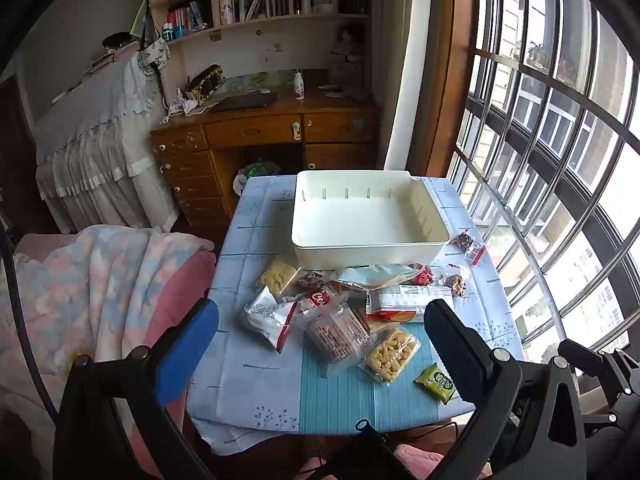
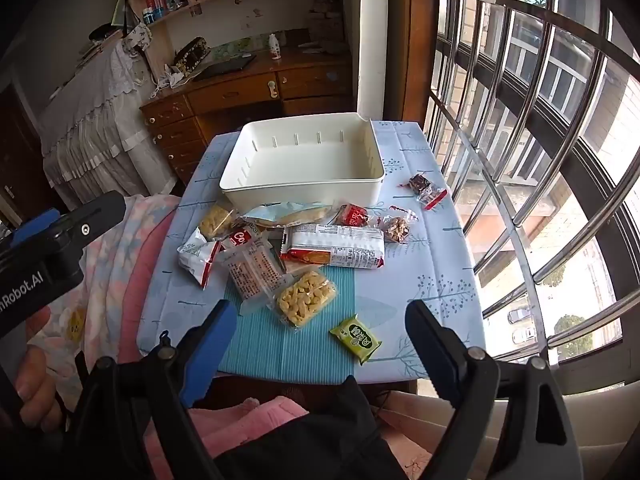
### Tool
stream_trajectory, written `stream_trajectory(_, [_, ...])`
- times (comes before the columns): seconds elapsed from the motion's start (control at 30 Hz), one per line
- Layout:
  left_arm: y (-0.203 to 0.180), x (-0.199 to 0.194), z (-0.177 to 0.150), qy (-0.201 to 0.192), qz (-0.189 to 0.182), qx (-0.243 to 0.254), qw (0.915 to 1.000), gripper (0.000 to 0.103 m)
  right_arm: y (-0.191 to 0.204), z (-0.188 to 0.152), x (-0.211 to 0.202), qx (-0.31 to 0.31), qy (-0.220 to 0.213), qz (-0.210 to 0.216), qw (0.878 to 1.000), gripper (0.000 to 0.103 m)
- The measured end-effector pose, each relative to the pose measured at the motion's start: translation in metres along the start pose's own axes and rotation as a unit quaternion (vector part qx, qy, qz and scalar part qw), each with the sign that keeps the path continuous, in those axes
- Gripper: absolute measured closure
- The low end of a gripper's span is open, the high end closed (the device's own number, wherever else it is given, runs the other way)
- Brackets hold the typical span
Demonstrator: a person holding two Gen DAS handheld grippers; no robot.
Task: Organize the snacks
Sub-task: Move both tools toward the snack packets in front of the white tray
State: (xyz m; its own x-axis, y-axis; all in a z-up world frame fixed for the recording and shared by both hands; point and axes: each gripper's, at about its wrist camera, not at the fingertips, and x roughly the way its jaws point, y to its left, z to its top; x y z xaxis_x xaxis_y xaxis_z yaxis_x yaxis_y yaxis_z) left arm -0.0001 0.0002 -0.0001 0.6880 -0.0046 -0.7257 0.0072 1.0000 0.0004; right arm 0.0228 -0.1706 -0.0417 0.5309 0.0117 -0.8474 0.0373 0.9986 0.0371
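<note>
A white plastic bin (image 1: 436,236) (image 2: 240,188) stands empty at the far end of a small table with a blue cloth (image 1: 256,392) (image 2: 420,292). Several wrapped snacks lie in a loose pile in front of it: a long red and white packet (image 1: 408,298) (image 2: 336,250), a clear pack of yellow puffs (image 1: 390,354) (image 2: 306,298), a small green packet (image 1: 438,382) (image 2: 356,338). My left gripper (image 1: 322,322) hovers open above the pile's near side, nothing between its fingers. My right gripper (image 2: 320,320) hangs open over the table's near edge, also holding nothing.
A window with metal bars (image 1: 560,160) runs close along the table's right side. A bed with a pastel blanket (image 1: 100,280) presses against the left edge. A wooden desk (image 1: 256,132) stands beyond the bin. A person's hand (image 2: 34,380) holds the left gripper's body at left.
</note>
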Motion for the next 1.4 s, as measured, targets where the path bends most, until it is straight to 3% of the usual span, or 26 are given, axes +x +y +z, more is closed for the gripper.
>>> stream_trajectory(1.03, [-0.022,0.005,-0.008,0.019,0.006,0.002,0.9998,0.001,-0.007,-0.002,-0.003,-0.004,0.005,0.006,1.0,0.016])
stream_trajectory(1.4, [-0.024,0.006,-0.015,0.027,0.017,-0.038,0.9988,0.001,-0.022,0.002,-0.001,-0.037,-0.019,0.018,0.999,0.016])
